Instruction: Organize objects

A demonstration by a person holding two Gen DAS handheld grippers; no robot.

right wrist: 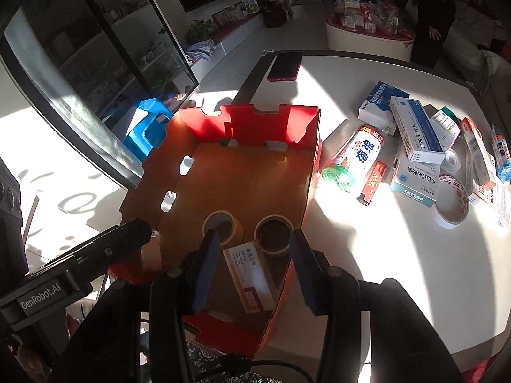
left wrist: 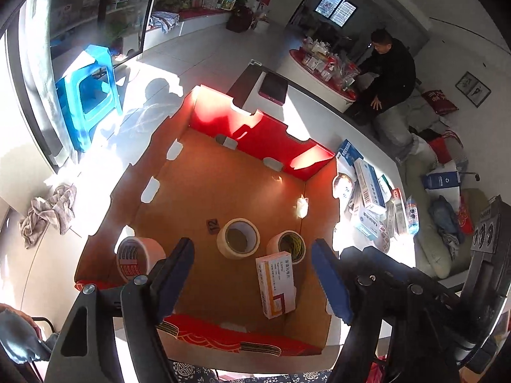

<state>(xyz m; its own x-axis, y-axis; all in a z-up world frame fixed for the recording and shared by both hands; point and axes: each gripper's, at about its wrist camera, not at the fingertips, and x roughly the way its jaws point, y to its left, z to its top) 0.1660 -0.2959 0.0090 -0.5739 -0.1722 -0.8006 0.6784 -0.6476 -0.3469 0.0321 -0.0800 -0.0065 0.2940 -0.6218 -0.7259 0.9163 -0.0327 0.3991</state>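
On a white table (right wrist: 367, 255), partly sunlit: an open cardboard box (left wrist: 223, 191) with a brown floor and red inner walls. Inside the box, near the front: a white roll of tape (left wrist: 238, 238) lying flat, a second roll with a dark core (left wrist: 286, 245) just to its right, and a third, red-printed roll (left wrist: 135, 257) tipped against the left wall. Just in front of the two flat rolls, a white and orange medicine carton (left wrist: 275, 284) lying on the floor of the box, touching neither claw. Above the box, left gripper (left wrist: 252, 281) pointing down, jaws spread wide and released, nothing between the blue pads (left wrist: 332, 287). Beside it, right gripper (right wrist: 252, 271) also over the box, jaws parted and empty, with the carton (right wrist: 250, 282) seen below the gap and not pinched. To the right of the box, on the table: a heap of loose goods, among them a blue and white medicine box (right wrist: 416, 131), a white tube with red and green print (right wrist: 354, 156), a thin loop of printed tape (right wrist: 453, 201) and a small red lighter (right wrist: 373, 182). At the far edge of the table, a red phone (right wrist: 285, 67) lying flat. Beyond the table, on the floor: a blue plastic stool (left wrist: 89, 95), and a person in dark clothes (left wrist: 388, 73) crouching by a low round stand crowded with bottles.
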